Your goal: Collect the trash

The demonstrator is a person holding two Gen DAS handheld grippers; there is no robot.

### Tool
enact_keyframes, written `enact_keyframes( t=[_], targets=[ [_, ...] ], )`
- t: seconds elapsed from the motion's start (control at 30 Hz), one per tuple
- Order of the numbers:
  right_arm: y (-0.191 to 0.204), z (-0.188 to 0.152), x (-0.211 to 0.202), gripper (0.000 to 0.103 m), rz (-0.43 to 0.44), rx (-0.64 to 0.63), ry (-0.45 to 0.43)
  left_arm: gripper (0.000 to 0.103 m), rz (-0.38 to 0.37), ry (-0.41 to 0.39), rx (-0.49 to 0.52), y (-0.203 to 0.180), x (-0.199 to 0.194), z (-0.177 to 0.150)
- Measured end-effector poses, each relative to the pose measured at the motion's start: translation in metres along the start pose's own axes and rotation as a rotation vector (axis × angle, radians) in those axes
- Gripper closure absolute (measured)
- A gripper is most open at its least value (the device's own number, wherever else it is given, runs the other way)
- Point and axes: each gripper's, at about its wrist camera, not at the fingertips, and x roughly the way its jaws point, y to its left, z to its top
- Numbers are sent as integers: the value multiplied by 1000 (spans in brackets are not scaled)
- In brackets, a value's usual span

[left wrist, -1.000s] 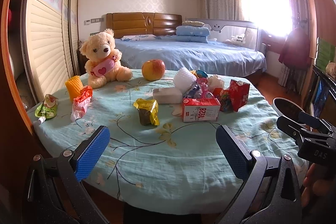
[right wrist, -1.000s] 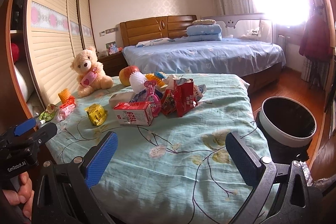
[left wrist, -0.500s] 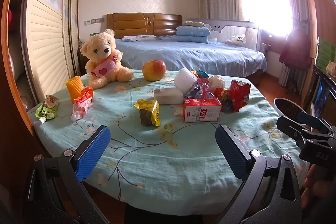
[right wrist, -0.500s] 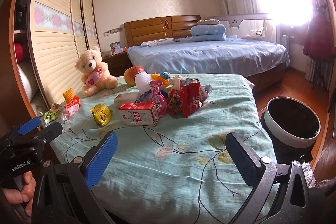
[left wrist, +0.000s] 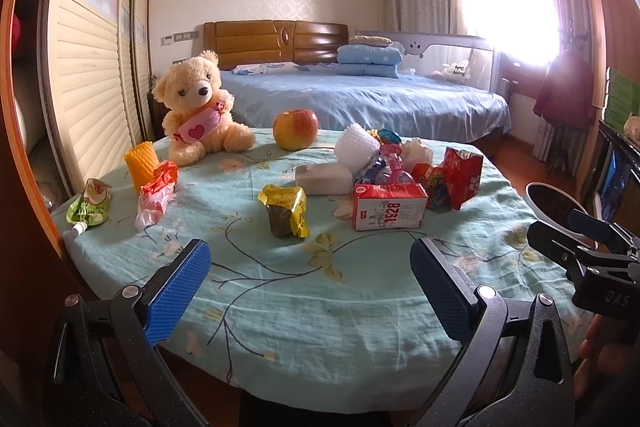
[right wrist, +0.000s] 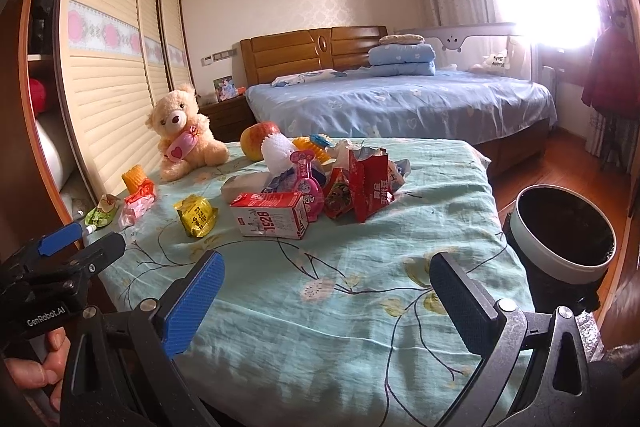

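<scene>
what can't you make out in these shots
- Bin inside: right view, too dark to tell its contents; left view, the right hand-held gripper covers it.
- Pile behind the 1928 carton: wrappers overlap, items unclear.
- Green pouch print: too small.

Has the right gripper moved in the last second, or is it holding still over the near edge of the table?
Yes. The right gripper has drifted: in its own view the trash bin sits higher and farther left, and the milk carton higher.

We read "1928" in red on the white-and-red carton (left wrist: 389, 207), "GenRobot.AI" on the left gripper (right wrist: 60, 259) body, and "DAS" on the right gripper (left wrist: 576, 243) body.
</scene>
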Motion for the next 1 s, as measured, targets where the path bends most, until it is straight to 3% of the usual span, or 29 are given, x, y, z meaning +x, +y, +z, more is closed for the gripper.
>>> enact_keyframes(
  t=[0.47, 1.0],
  targets=[
    [11, 15, 39, 0, 73, -63, 80, 1, 25, 84, -26, 16, 37, -3],
    [7, 31, 126, 2, 166, -75, 284, 7, 32, 205, -89, 41, 113, 15]
  ],
)
